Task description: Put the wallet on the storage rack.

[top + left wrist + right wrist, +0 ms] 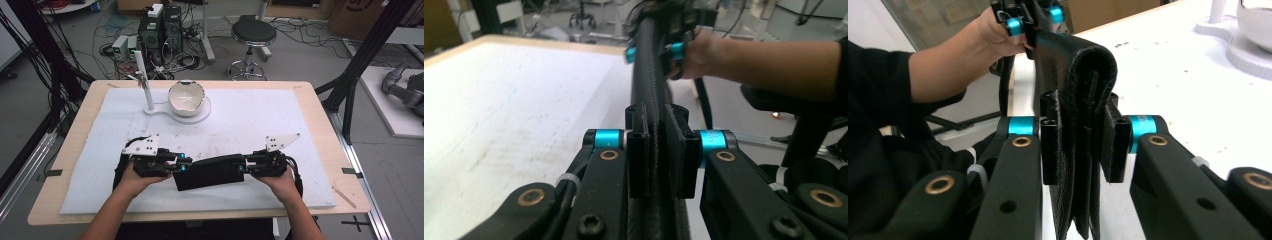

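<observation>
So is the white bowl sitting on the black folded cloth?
No, the white bowl sits on a white round stand far back on the table, while the black folded cloth is held up front between both grippers.

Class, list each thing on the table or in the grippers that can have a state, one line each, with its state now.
Black folded cloth: folded over, held stretched between both grippers above the white mat.
Left gripper: shut on the cloth's left end.
Right gripper: shut on the cloth's right end.
White bowl: tilted on its stand, looks empty.
</observation>
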The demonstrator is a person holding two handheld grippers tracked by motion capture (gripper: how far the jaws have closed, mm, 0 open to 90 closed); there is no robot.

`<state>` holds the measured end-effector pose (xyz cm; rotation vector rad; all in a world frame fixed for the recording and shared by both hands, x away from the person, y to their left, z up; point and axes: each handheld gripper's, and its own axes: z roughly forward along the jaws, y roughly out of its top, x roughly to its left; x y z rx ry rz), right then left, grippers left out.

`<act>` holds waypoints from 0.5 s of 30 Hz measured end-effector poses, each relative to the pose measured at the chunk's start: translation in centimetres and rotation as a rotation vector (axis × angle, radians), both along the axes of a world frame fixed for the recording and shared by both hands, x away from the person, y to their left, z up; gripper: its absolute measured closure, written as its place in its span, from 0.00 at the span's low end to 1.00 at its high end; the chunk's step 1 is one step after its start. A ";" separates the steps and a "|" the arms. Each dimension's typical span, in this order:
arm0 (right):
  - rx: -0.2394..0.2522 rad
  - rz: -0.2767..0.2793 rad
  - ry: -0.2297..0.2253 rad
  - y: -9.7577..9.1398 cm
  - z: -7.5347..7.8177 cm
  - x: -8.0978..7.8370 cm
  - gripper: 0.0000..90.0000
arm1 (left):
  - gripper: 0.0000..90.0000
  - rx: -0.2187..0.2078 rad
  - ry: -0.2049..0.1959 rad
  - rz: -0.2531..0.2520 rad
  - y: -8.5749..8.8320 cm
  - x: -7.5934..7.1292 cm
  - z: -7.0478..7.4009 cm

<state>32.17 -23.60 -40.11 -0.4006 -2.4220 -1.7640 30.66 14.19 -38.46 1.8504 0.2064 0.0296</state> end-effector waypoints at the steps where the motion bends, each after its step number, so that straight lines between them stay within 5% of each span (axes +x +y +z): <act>1: -0.008 -0.006 0.003 0.1 0.2 -0.1 0.85 | 0.86 0.003 0.001 0.018 0.0 0.0 0.0; 6: -0.010 -0.034 -0.018 0.1 1.0 -0.3 0.86 | 0.70 -0.014 0.041 0.082 0.8 0.3 0.5; 12: -0.033 -0.133 -0.046 -0.9 2.3 0.0 0.86 | 0.54 0.005 0.087 0.150 2.8 1.0 0.6; 15: -0.053 -0.182 -0.065 -1.2 3.0 0.4 0.86 | 0.49 0.067 0.085 0.208 4.5 1.1 0.1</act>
